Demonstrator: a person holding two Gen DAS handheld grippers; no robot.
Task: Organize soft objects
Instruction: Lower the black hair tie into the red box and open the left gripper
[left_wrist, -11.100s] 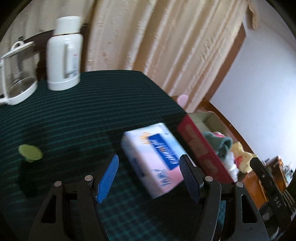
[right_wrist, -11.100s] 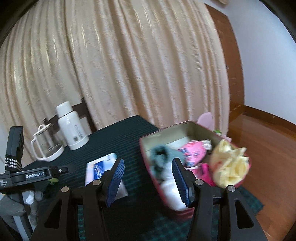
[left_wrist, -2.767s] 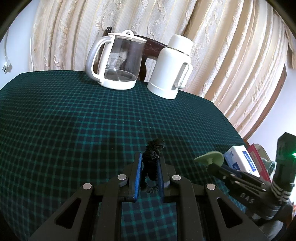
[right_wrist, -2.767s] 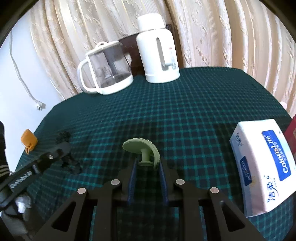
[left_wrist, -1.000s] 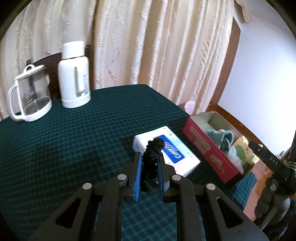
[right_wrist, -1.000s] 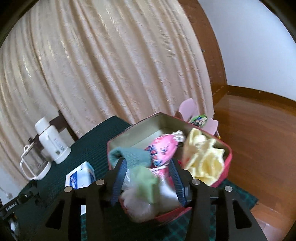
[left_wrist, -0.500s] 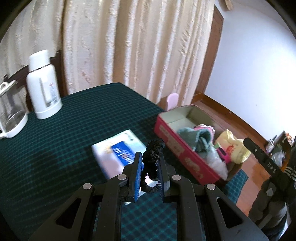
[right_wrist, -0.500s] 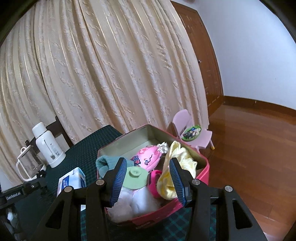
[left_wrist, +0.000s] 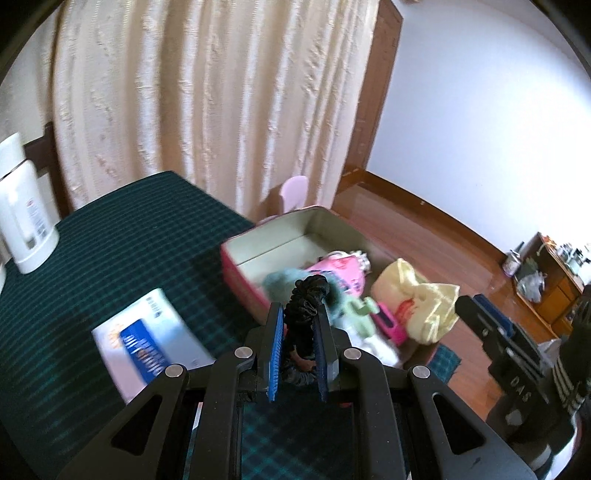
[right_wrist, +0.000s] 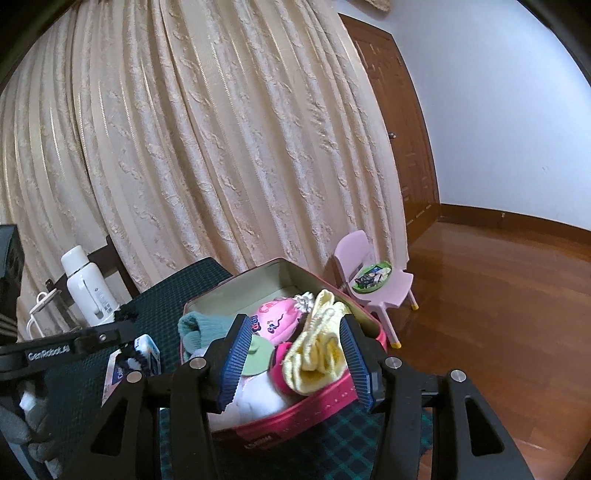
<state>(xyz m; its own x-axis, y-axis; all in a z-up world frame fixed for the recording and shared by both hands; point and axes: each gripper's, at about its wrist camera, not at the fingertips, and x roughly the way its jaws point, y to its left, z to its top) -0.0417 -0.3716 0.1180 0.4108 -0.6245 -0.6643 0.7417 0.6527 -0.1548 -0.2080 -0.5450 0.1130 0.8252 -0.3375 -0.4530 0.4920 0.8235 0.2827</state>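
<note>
My left gripper (left_wrist: 297, 354) is shut on a black scrunchie (left_wrist: 306, 299) and holds it above the table, close to the near side of the red box (left_wrist: 240, 266). The box holds a teal sock (left_wrist: 284, 280), a pink cloth (left_wrist: 340, 269), a yellow cloth (left_wrist: 421, 299) and a green silicone brush (left_wrist: 360, 308). My right gripper (right_wrist: 291, 358) is open and empty just above the box (right_wrist: 314, 410). The green brush (right_wrist: 258, 356) lies in the box between its fingers, beside the yellow cloth (right_wrist: 317, 354) and pink cloth (right_wrist: 277, 319).
A tissue pack (left_wrist: 147, 343) lies on the green checked tablecloth (left_wrist: 110, 236) left of the box. A white thermos (left_wrist: 22, 206) stands at the far left. Beyond the table edge are a pink child chair (right_wrist: 373, 284), curtains and a wooden floor.
My left gripper has carried the scrunchie from the table's left toward the box. My right gripper dropped the green brush in the box, opened, and has since lifted a little.
</note>
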